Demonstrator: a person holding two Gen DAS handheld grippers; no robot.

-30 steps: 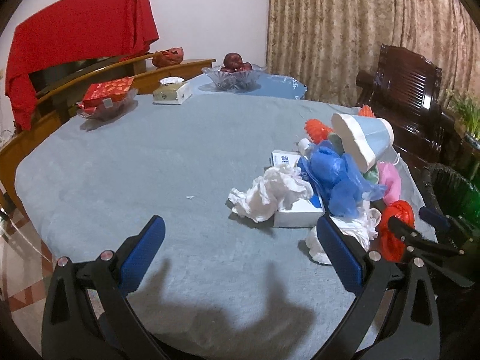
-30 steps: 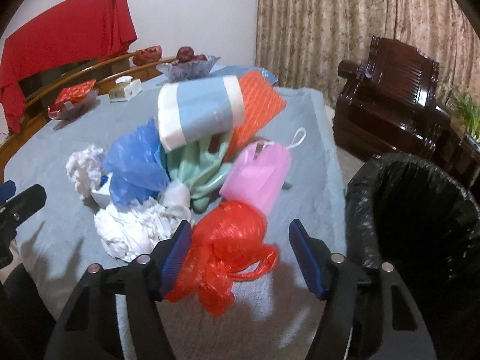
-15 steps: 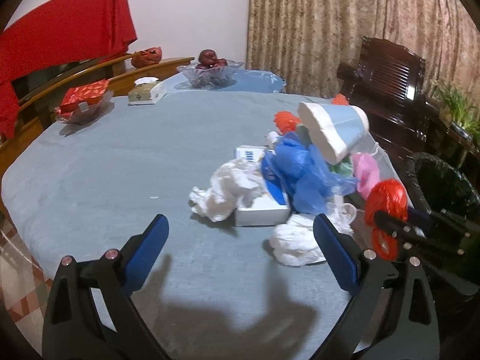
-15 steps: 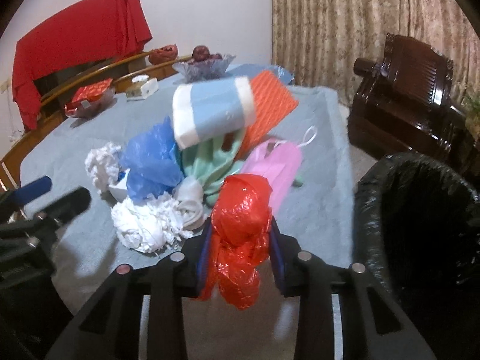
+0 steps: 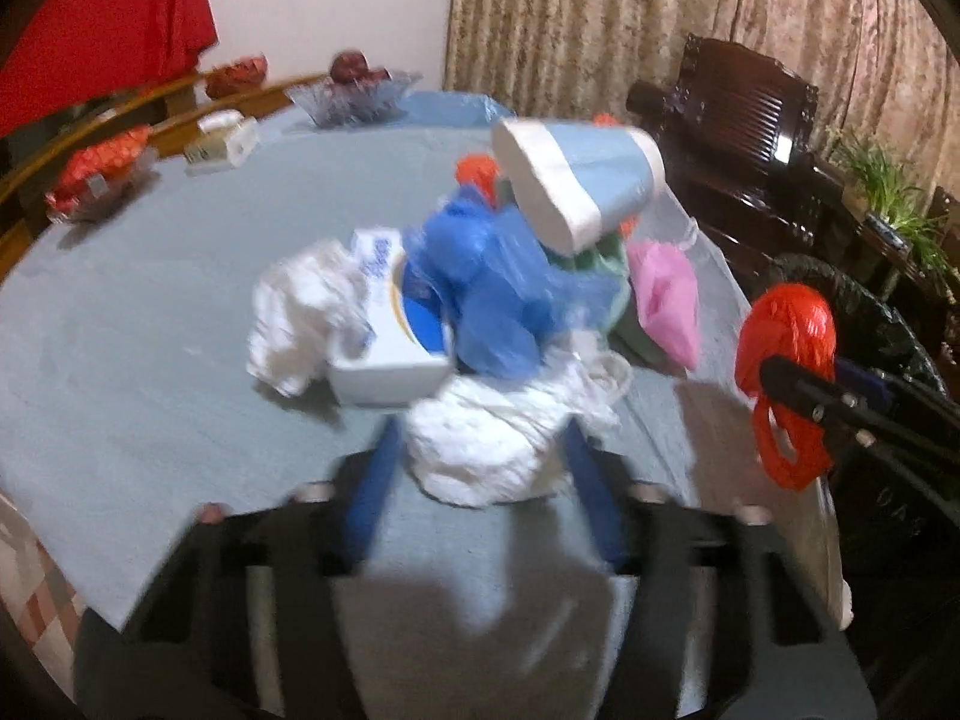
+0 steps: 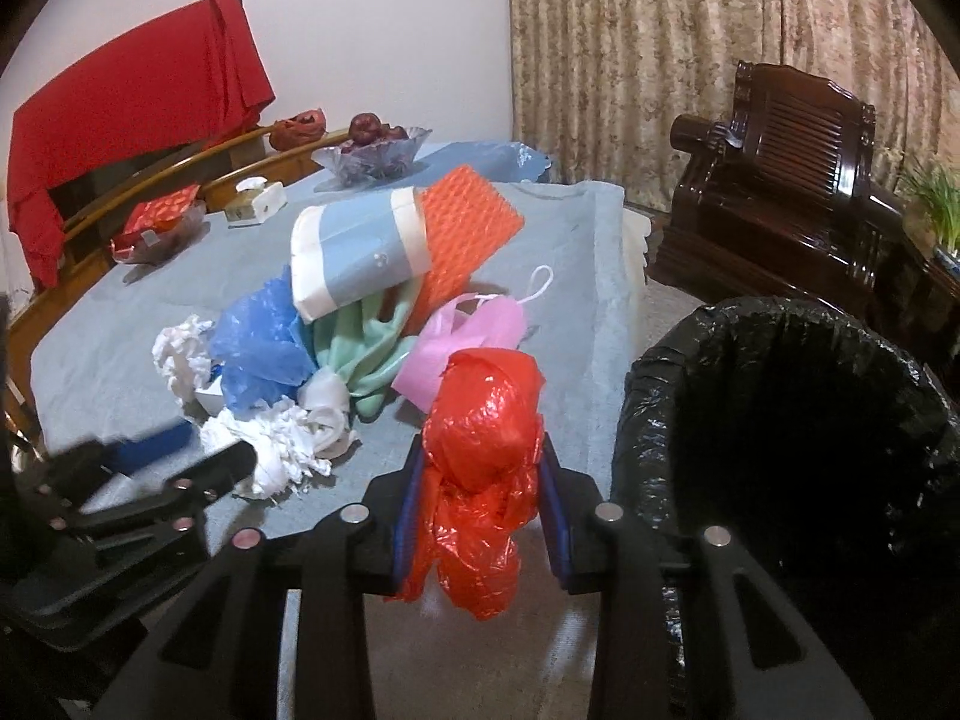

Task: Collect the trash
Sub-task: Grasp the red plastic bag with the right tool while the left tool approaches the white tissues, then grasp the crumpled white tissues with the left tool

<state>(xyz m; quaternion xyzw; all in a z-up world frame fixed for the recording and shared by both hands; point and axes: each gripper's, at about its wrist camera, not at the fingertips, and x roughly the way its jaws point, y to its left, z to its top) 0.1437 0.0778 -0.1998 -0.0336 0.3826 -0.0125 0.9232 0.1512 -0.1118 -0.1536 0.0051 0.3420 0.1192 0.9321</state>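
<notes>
Your right gripper (image 6: pixel 483 498) is clamped on the red plastic bag (image 6: pixel 480 468), both pads pressed into its crumpled sides, with loose ends hanging below the fingers. The relation that matters for it is simple: the black-lined bin (image 6: pixel 780 450) sits directly to the right of that bag, just beside it, its mouth wide and facing up. Nothing stands between bag and bin, so the carry looks like a short sideways swing over the near rim. The bag's long axis runs up and down between the pads, so it should drop clear once you let go over the opening.

Your left gripper (image 5: pixel 480 468) has just been closing, and the white crumpled tissue wad (image 5: pixel 492 438) sits between its 2 blue fingers. The view is blurred, but the pads appear to be against the wad's sides; I judge it gripped or very nearly so. That wad lies at the near edge of the heap on the grey-blue tablecloth (image 5: pixel 150 312), touching the white box (image 5: pixel 384 336) and the blue plastic bag (image 5: pixel 486 288) behind it.

The left hand is the farther of the 2 from the bin, and the right gripper with its red bag lies in its path. Let the right go first. When lifting the wad, pull it toward you and up, since the box and blue bag lean against it and could drag along.
</notes>
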